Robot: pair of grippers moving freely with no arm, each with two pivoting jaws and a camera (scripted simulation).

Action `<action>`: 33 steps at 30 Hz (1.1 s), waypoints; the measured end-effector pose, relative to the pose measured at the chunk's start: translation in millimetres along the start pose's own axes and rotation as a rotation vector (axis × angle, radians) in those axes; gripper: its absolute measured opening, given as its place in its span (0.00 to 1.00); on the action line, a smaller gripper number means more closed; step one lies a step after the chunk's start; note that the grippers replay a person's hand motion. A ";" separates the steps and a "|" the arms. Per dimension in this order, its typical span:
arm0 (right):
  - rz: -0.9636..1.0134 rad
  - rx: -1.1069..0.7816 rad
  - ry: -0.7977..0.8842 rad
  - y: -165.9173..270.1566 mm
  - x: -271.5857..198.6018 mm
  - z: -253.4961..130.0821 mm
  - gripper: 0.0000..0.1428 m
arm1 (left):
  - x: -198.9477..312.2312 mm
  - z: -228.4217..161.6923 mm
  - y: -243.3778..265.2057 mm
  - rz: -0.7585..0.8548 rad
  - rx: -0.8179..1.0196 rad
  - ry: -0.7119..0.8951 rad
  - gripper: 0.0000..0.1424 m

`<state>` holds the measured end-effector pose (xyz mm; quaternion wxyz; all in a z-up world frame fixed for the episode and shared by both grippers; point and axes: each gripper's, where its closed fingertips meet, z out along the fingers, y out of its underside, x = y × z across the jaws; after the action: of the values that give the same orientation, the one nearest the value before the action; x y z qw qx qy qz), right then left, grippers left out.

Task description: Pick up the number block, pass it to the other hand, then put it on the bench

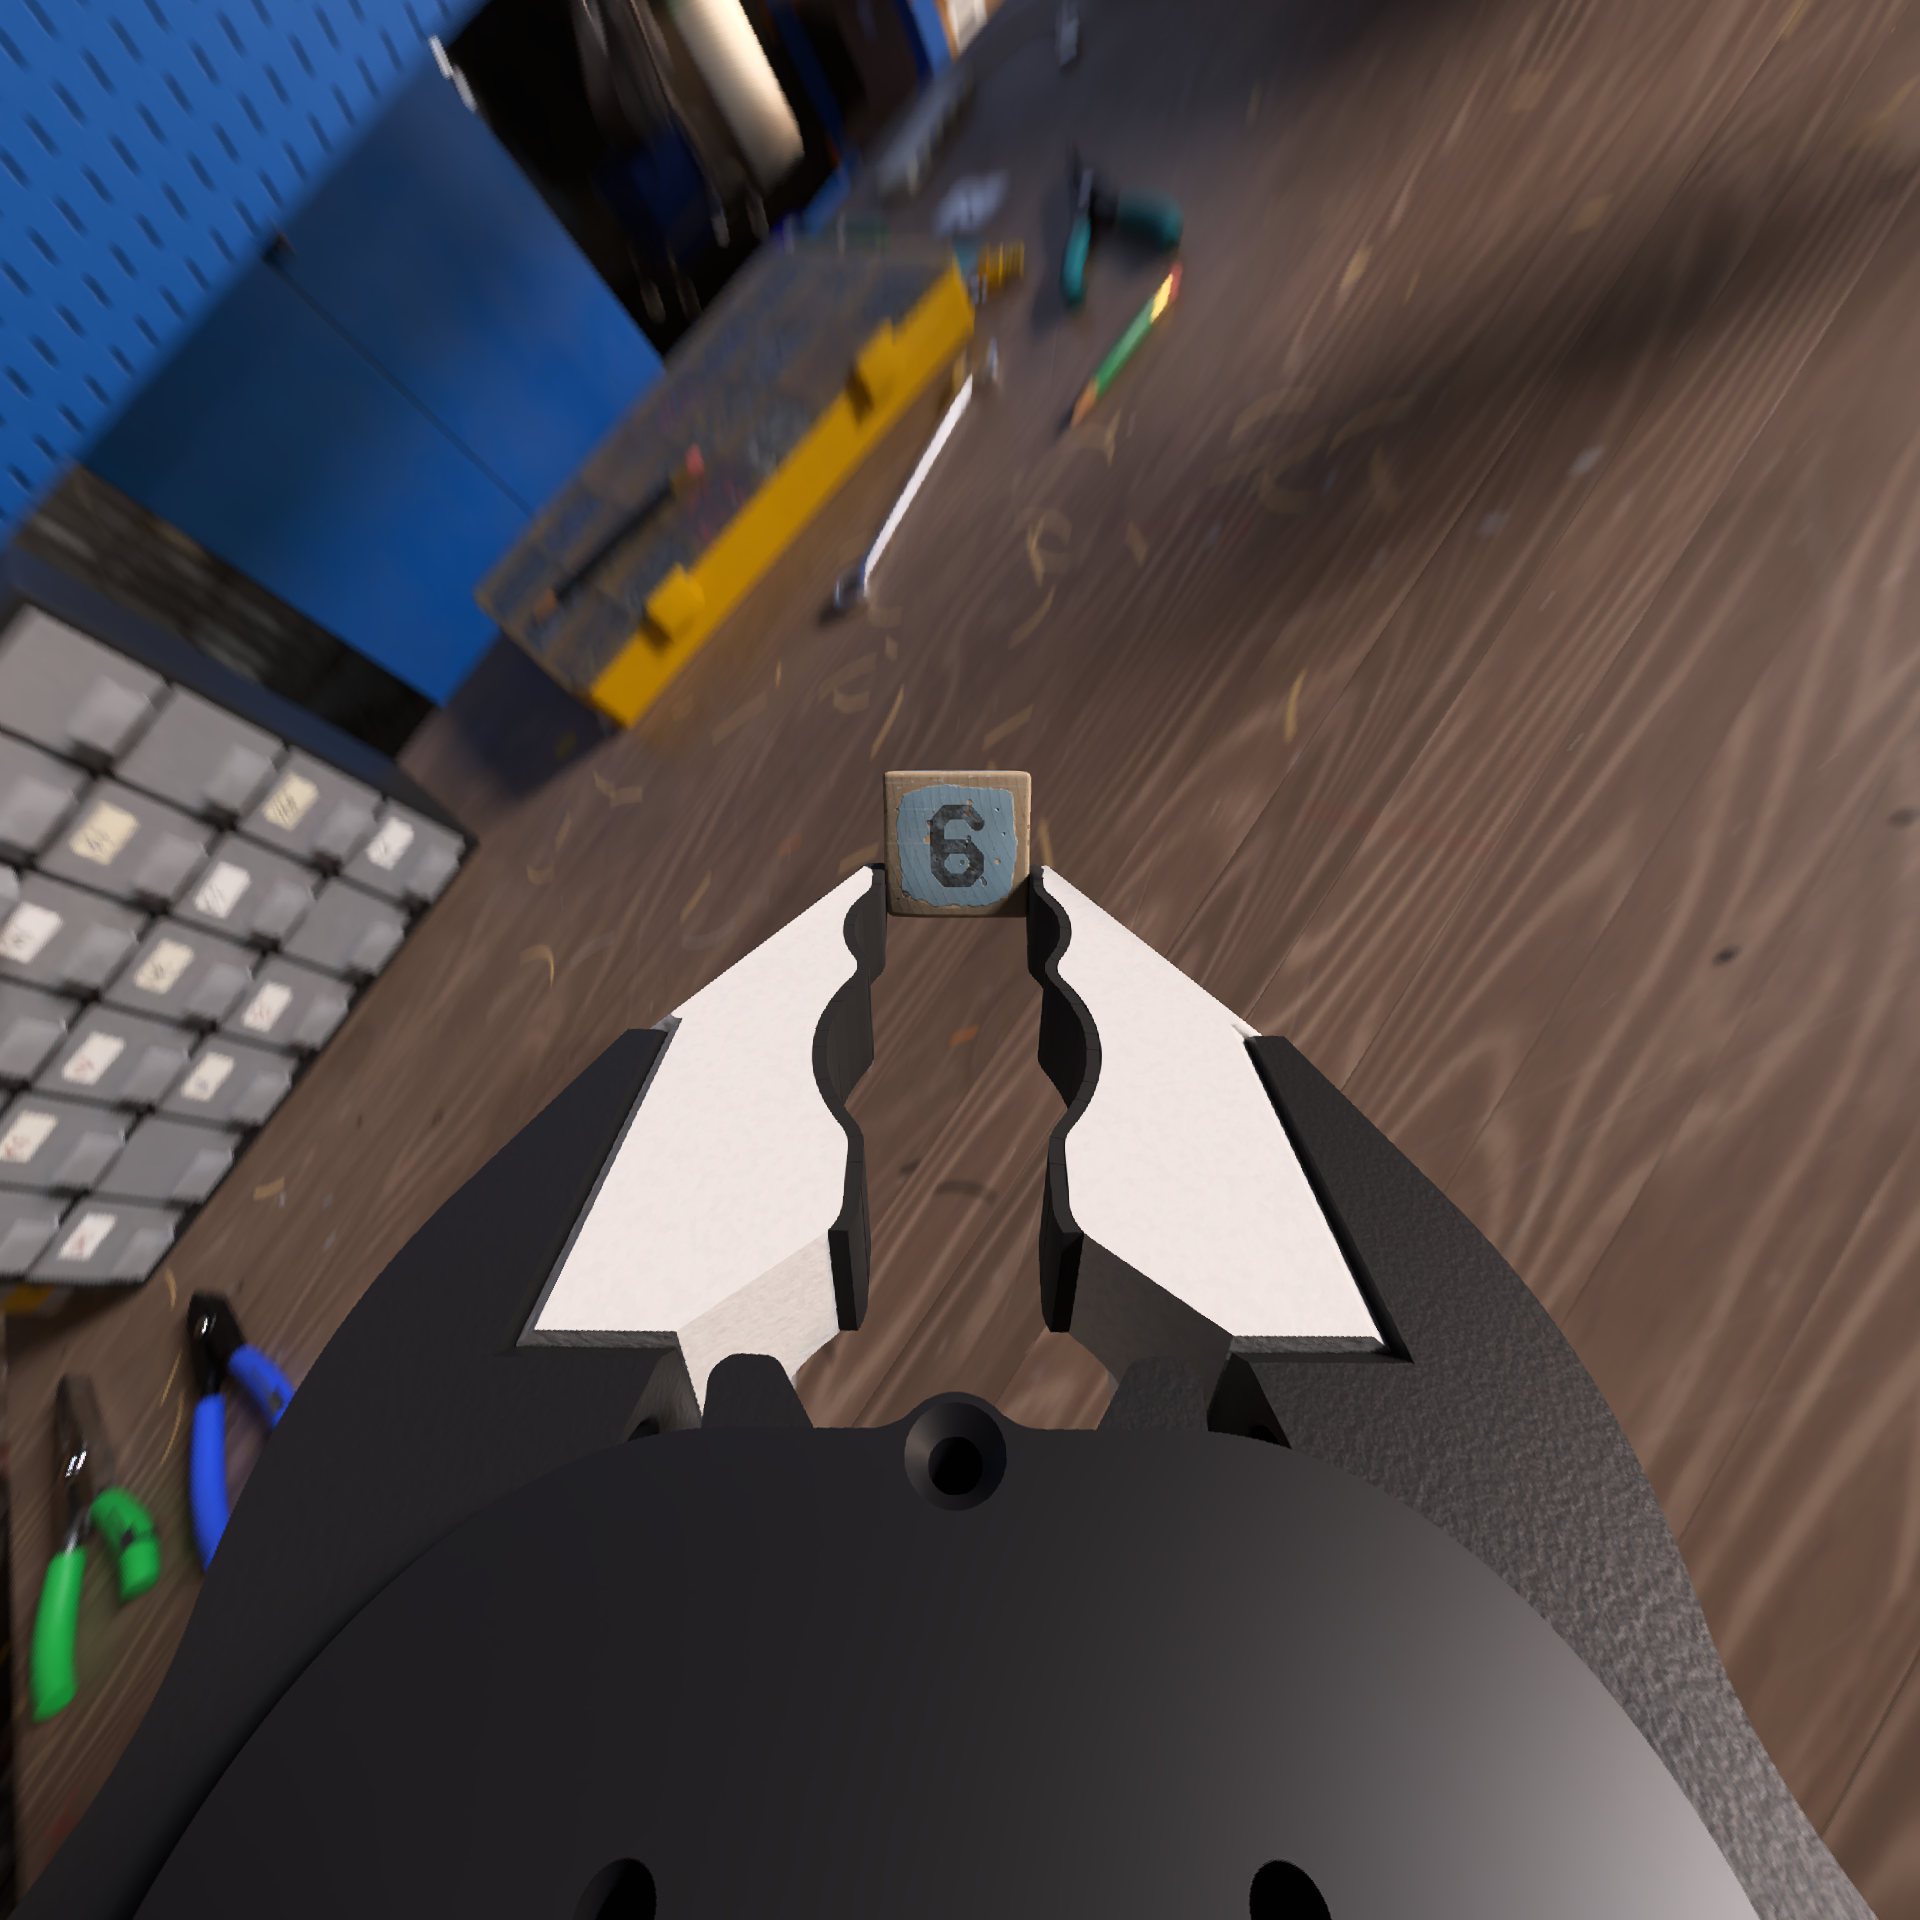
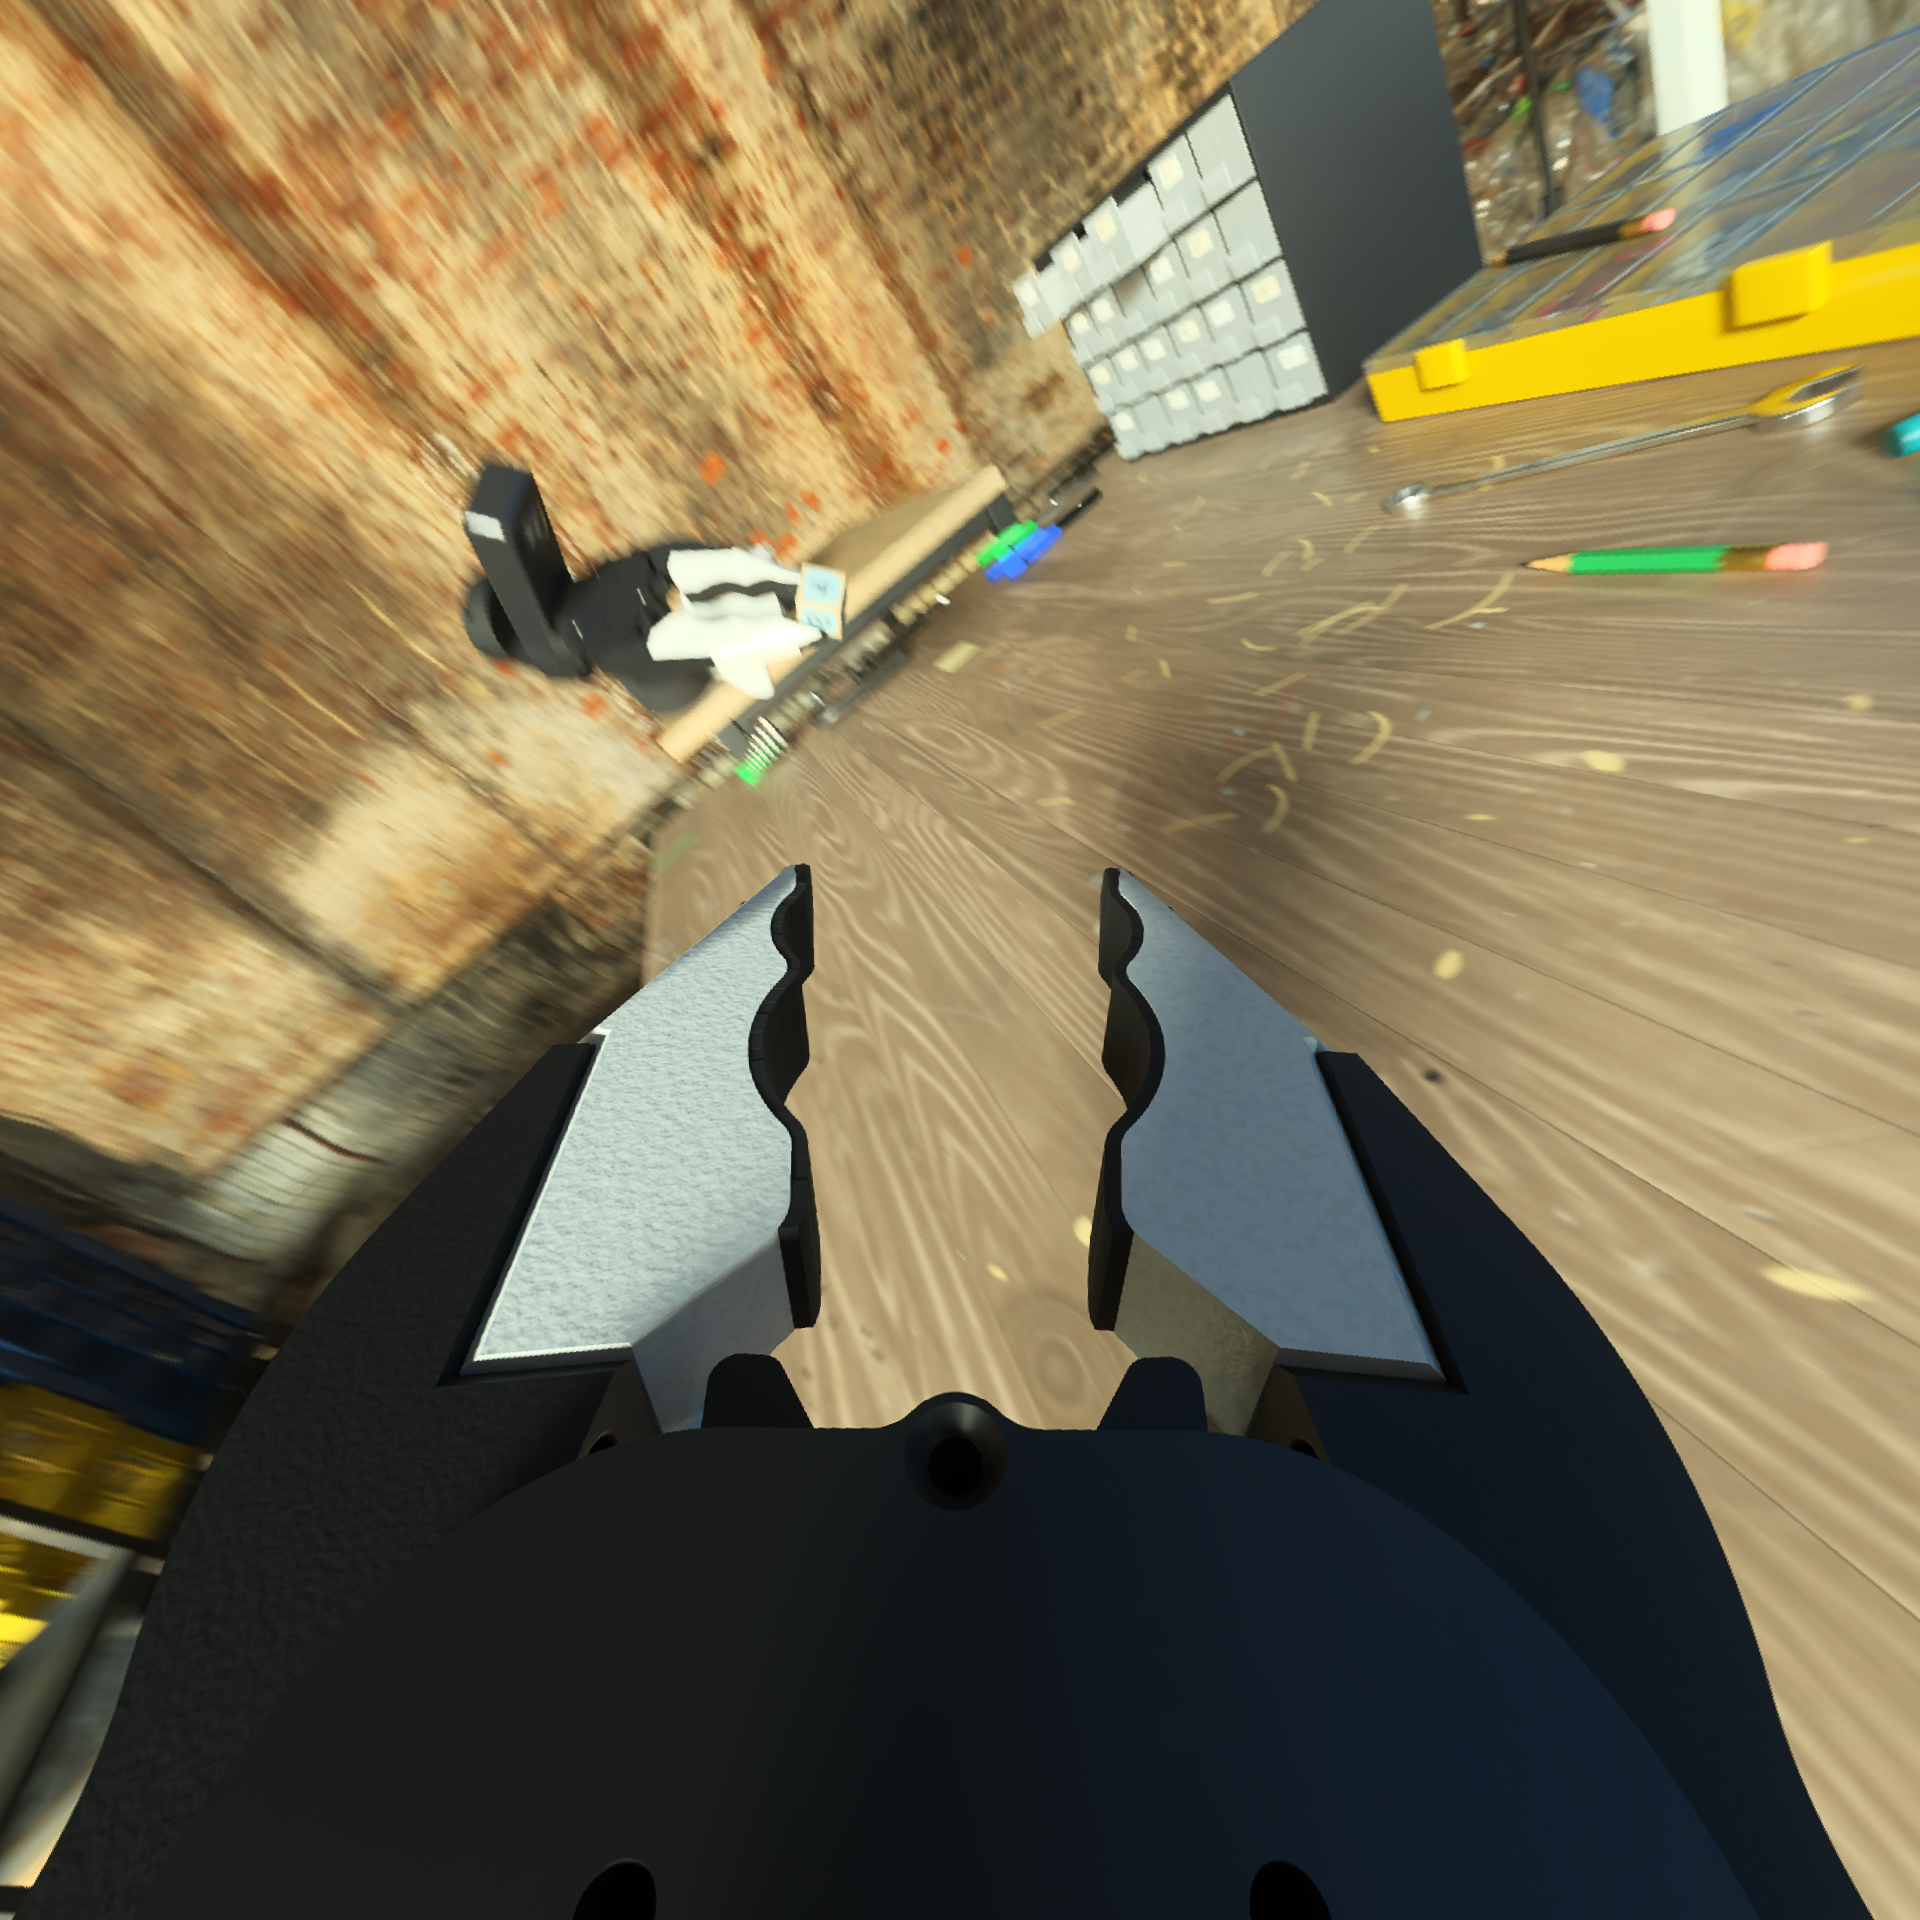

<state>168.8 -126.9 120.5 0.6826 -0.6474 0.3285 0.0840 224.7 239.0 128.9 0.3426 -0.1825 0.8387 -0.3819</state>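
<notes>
The number block (image 1: 957, 847) is a small wooden cube with a worn blue face and a dark digit. My left gripper (image 1: 954, 883) is shut on it at the fingertips and holds it above the wooden bench (image 1: 1455, 935). In the right wrist view, the left gripper (image 2: 790, 623) shows far off with the block (image 2: 823, 601) in its tips, above the bench's far edge. My right gripper (image 2: 954, 883) is open and empty, low over the bench (image 2: 1351, 987), well short of the block.
A yellow organiser case (image 1: 769, 478) (image 2: 1621, 332), a grey drawer cabinet (image 1: 156, 935) (image 2: 1195, 312), a wrench (image 2: 1621, 442), a green pencil (image 2: 1683, 559) and pliers with blue (image 1: 223, 1444) and green (image 1: 83, 1600) handles lie on the bench. A brick wall (image 2: 416, 312) stands beyond its edge.
</notes>
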 end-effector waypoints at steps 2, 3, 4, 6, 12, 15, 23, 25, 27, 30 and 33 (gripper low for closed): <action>0.100 0.036 -0.069 -11.3 -5.0 9.0 0.42 | 17.1 -5.9 -26.3 -0.004 0.132 -0.006 0.19; 0.135 0.039 -0.115 -16.0 -10.6 16.2 0.43 | 28.3 -6.5 -43.0 -0.001 0.199 0.010 0.19; 0.164 0.034 -0.168 -19.6 -17.2 24.6 0.44 | 39.1 -5.5 -60.4 0.011 0.261 0.024 0.19; 0.250 0.010 -0.293 -24.3 -32.4 44.0 0.45 | 62.7 0.3 -96.0 0.047 0.363 0.065 0.19; 0.611 -0.081 -0.671 -26.8 -65.8 91.7 0.53 | 126.7 38.7 -171.0 0.150 0.478 0.240 0.19; 0.633 -0.097 -0.690 -22.4 -66.6 101.2 0.54 | 148.9 60.7 -184.3 0.176 0.471 0.298 0.19; 0.597 -0.102 -0.682 -11.2 -54.7 87.6 0.22 | 180.5 90.5 -191.2 0.224 0.429 0.331 0.19; 0.581 -0.098 -0.667 -10.3 -53.4 85.0 0.22 | 183.1 91.4 -190.6 0.221 0.410 0.304 0.19; 0.567 -0.095 -0.652 -13.2 -50.7 81.2 0.22 | 186.7 83.9 -188.4 0.198 0.391 0.294 0.40; 0.520 -0.069 -0.595 -20.2 -44.3 71.2 0.22 | 183.1 63.5 -183.6 0.069 0.405 0.265 0.52; 0.398 -0.056 -0.480 -26.3 -36.0 57.3 0.22 | 168.5 48.6 -168.7 -0.226 0.409 0.161 0.51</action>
<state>174.8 -65.8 159.3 0.6928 -0.5505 0.2757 0.3754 149.2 10.1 161.7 0.2597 -0.1711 0.7427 -0.5931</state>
